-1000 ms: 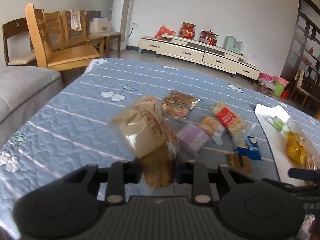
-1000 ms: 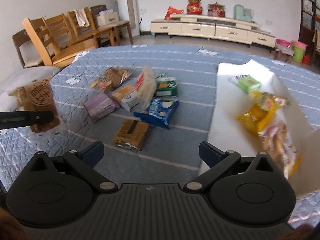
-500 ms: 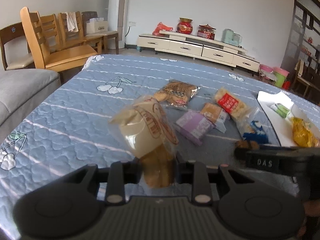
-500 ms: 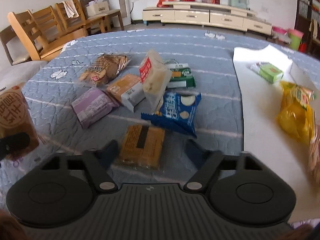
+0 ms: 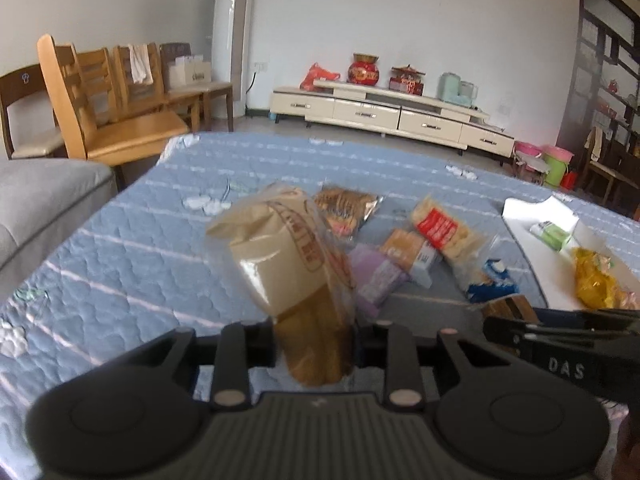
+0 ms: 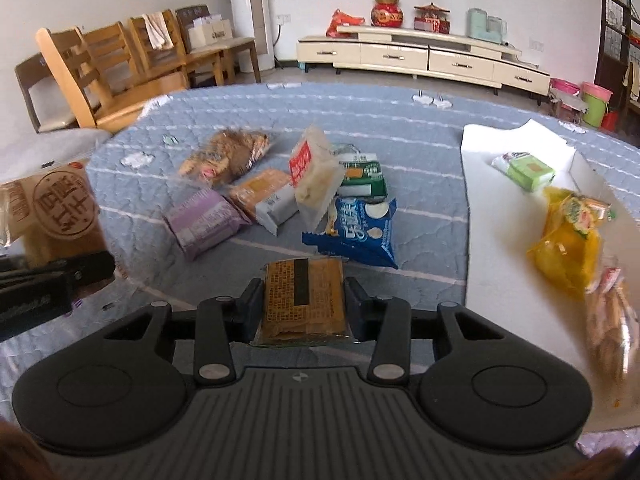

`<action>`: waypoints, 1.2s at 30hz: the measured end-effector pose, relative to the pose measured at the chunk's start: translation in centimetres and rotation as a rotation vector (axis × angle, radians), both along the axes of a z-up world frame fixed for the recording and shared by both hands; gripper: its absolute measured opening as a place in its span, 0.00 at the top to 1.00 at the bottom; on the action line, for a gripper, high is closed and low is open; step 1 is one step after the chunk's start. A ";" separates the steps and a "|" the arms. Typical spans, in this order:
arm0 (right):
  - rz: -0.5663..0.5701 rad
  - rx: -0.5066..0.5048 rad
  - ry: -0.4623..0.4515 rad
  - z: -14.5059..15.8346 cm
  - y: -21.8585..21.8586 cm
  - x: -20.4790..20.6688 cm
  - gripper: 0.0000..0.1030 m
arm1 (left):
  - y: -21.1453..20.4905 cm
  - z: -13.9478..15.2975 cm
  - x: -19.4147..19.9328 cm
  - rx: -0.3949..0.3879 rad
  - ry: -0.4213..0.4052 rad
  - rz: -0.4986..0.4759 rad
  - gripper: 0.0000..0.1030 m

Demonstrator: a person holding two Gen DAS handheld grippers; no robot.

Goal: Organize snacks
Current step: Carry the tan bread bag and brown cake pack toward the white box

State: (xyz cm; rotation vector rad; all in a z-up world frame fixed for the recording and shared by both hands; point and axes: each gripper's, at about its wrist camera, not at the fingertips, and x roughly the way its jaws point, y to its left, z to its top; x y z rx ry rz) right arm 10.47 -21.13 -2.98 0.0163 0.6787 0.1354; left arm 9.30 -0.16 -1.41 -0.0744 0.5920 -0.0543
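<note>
The white tray [image 6: 492,240], right of frame, holds a green packet [image 6: 527,169] and a yellow bag [image 6: 568,236]. The left gripper [image 5: 314,344] clamps a tan bread bag [image 5: 288,268] at centre; the right gripper [image 6: 304,304] clamps an orange cracker pack [image 6: 304,300] at lower centre.

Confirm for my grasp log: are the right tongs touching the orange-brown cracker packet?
Touching. The right wrist view shows both fingers of the right tongs pressed against the sides of the orange-brown cracker packet.
</note>
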 end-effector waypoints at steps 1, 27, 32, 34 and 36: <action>0.003 0.000 -0.006 0.4 -0.1 -0.4 0.49 | -0.1 0.3 -0.2 0.003 -0.004 0.002 0.72; -0.091 0.029 -0.202 9.1 -6.7 -12.3 0.49 | -5.7 7.7 -8.5 0.060 -0.117 -0.078 0.72; -0.118 0.036 -0.222 9.6 -8.3 -13.7 0.49 | -6.7 8.1 -9.1 0.059 -0.125 -0.099 0.72; -0.130 0.036 -0.229 9.7 -8.6 -14.1 0.49 | -7.0 8.3 -9.2 0.063 -0.128 -0.110 0.72; -0.141 0.040 -0.234 9.9 -9.1 -14.5 0.49 | -7.4 8.4 -9.4 0.063 -0.132 -0.123 0.72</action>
